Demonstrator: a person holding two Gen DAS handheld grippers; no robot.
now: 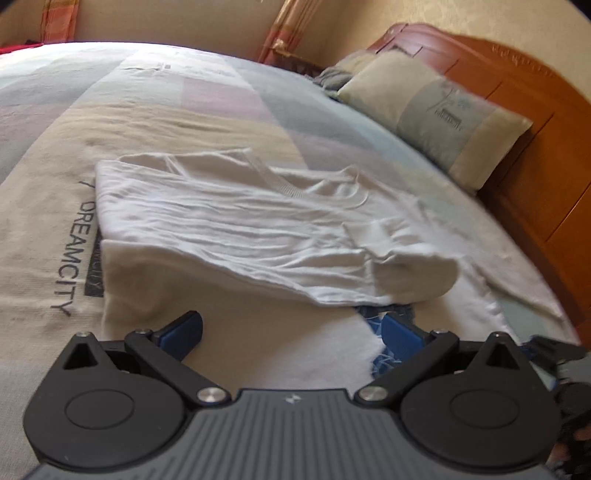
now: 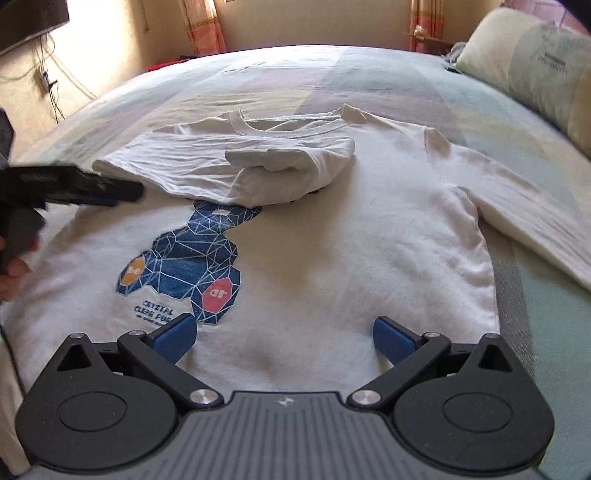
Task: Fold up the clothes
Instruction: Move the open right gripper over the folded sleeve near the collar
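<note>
A white long-sleeved shirt (image 2: 369, 236) with a blue geometric print (image 2: 192, 258) lies flat on the bed. One side and its sleeve (image 2: 280, 166) are folded across the chest. The other sleeve (image 2: 524, 206) stretches out to the right. In the left wrist view the folded part (image 1: 240, 229) lies just beyond my left gripper (image 1: 291, 332), which is open and low over the shirt body. My right gripper (image 2: 284, 338) hangs open above the shirt's lower part, with nothing between its blue pads. The left gripper (image 2: 74, 188) also shows at the left edge of the right wrist view, held by a hand.
A patchwork bedcover (image 1: 55, 229) with "DREAMCITY" lettering covers the bed. A pillow (image 1: 439, 114) rests against the wooden headboard (image 1: 535, 122) at the right. Curtains (image 2: 201, 26) and a wall with cables (image 2: 48, 81) lie beyond the bed.
</note>
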